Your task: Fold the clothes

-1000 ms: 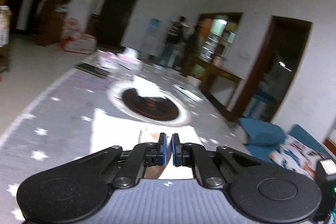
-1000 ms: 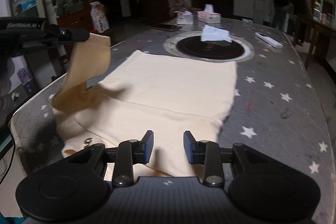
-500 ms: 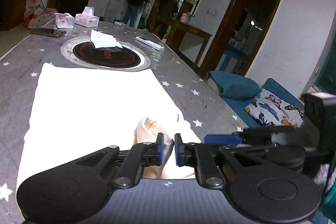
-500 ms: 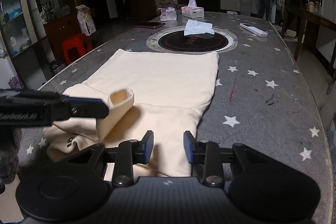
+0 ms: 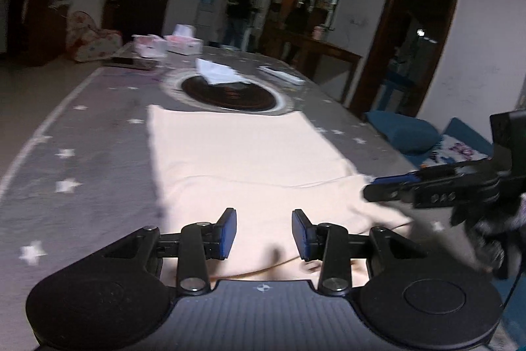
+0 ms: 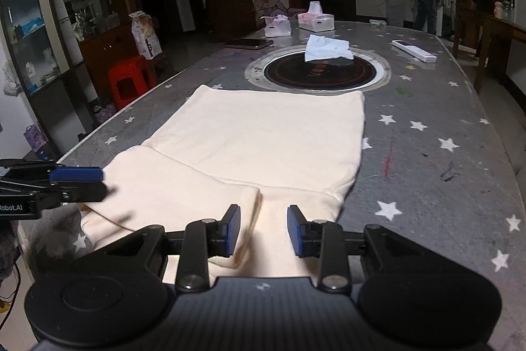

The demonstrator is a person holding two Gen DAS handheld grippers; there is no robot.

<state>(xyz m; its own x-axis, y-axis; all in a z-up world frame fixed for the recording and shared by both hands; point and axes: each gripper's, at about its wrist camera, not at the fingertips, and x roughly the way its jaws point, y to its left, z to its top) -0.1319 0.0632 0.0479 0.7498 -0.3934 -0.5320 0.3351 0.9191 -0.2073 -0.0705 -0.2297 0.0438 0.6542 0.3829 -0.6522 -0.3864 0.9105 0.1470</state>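
Since half a second ago, left gripper (image 5: 264, 231) released the cream cotton garment (image 6: 263, 147)'s sleeve (folded inward); right gripper (image 6: 263, 231) empty, open. Next: grasp near-edge hem.

Your room's pretty dim overall, with dark vignetted corners and heavy fisheye bending at the edges in both views. Your left wrist view is smeared with motion blur, so the cream garment (image 5: 243, 160) and the stars on the tabletop (image 5: 82, 160) look soft. Your right wrist view is much sharper. The garment (image 6: 263, 137) reads brightest there, with soft shadows under the fingers.
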